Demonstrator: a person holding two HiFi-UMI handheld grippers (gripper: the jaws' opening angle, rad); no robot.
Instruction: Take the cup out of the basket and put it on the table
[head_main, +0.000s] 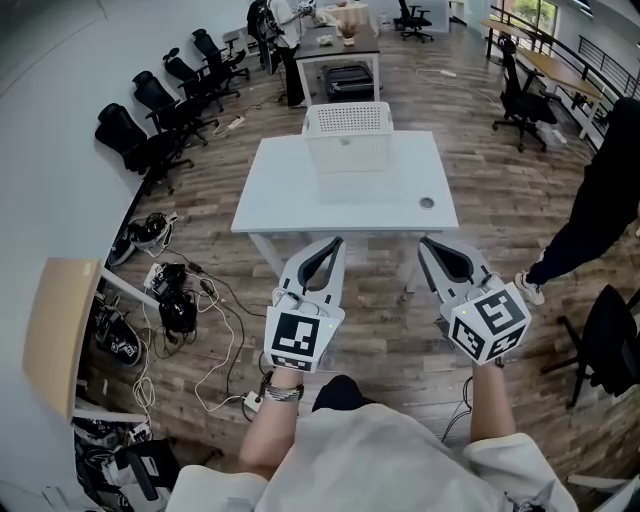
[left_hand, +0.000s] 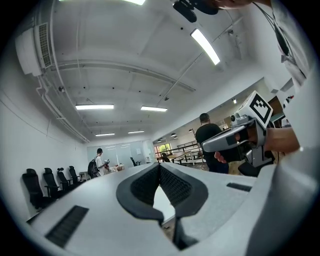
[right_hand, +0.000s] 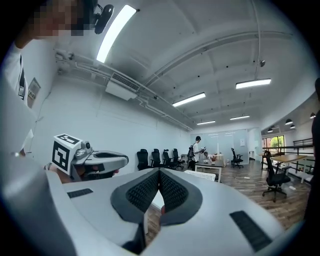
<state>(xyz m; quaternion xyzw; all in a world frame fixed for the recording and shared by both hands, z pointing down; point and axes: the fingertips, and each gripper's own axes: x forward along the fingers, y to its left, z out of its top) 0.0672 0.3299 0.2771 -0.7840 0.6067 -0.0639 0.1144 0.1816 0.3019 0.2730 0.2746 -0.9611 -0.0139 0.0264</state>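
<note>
left tool (head_main: 336, 243) and right tool (head_main: 426, 243) held side by side, pointing at the table (head_main: 300, 205), both short of its near edge and not touching it. left tool jaws closed tip to tip, nothing between them. right tool same, pads together, empty. white basket (head_main: 348, 140) sits at the middle of the table's far edge. cup can't be seen, basket inside not readable. small round cap (head_main: 427, 203) near the table's right near corner.

- White desk (head_main: 300, 205) stands on the wood floor (head_main: 400, 330).
- White perforated basket (head_main: 348, 135) sits at the desk's far edge, centre.
- Round grey cable port (head_main: 427, 203) is set near the right, near corner.
</note>
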